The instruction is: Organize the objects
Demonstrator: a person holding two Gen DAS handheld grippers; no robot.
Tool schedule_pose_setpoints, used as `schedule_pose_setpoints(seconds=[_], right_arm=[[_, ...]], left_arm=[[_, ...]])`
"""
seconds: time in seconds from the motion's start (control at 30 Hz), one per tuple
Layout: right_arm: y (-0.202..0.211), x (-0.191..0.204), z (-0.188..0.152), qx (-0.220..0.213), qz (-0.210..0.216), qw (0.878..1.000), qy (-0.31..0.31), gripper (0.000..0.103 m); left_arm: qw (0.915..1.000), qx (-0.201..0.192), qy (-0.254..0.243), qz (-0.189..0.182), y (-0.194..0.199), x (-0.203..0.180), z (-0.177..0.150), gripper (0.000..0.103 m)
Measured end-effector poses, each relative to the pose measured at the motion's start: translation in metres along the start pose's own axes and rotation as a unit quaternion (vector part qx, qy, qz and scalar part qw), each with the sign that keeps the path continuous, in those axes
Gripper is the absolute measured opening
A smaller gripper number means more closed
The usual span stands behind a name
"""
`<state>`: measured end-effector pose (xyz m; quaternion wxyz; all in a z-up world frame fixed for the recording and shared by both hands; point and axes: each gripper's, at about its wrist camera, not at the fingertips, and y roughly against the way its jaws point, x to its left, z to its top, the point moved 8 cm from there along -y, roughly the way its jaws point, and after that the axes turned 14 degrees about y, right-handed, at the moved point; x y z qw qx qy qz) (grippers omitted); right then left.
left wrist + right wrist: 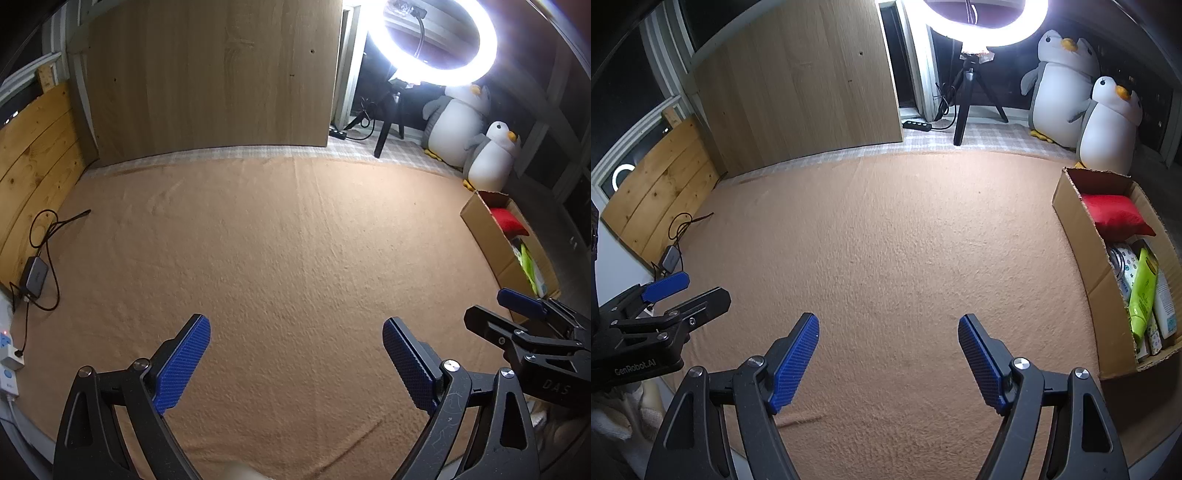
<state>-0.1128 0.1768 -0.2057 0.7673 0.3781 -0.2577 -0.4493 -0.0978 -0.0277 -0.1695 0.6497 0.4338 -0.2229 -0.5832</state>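
A: Nearest entry, please.

B: Left gripper [295, 354]: blue pads spread wide, nothing between them, pointed down over the peach blanket [280, 251]. Right gripper [888, 354]: likewise apart and empty, over the same blanket.

A: Loose items on the blanket between the two?

B: None visible in either view. The cloth lies bare from the fingertips to its far edge.

A: Then where do the task's things sit?

B: In the cardboard box [1071, 221], standing at the right edge of the blanket. Contents, near end to far: a green tube [1143, 291] lying among pale bottles, then a red pouch [1115, 214] at the far end. The labels are too small to read.

A: Orientation of the box?

B: Its long axis runs away from the grippers, near to far, roughly parallel to the way they point. The green tube lies along that same line.

A: Which hand is closer?

B: The right one. The box lies to the right of and ahead of the right gripper; the left gripper has the right one between itself and the box. Judgement: any reach into the box falls to the right hand, swinging rightward.

A: Beyond the box?

B: Two plush penguins [1108, 122], a ring light [986, 33] on its tripod, and a wooden panel [798, 85] at the back.
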Motion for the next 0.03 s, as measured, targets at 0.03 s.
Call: schedule_pose_setpoints(seconds=[0.03], right_arm=[[-0.0009, -0.0002, -0.0005, 0.001, 0.0, 1.0, 0.0, 0.075]], left_arm=[[1.0, 0.0, 0.001, 0.0, -0.0005, 0.0002, -0.0002, 0.098]])
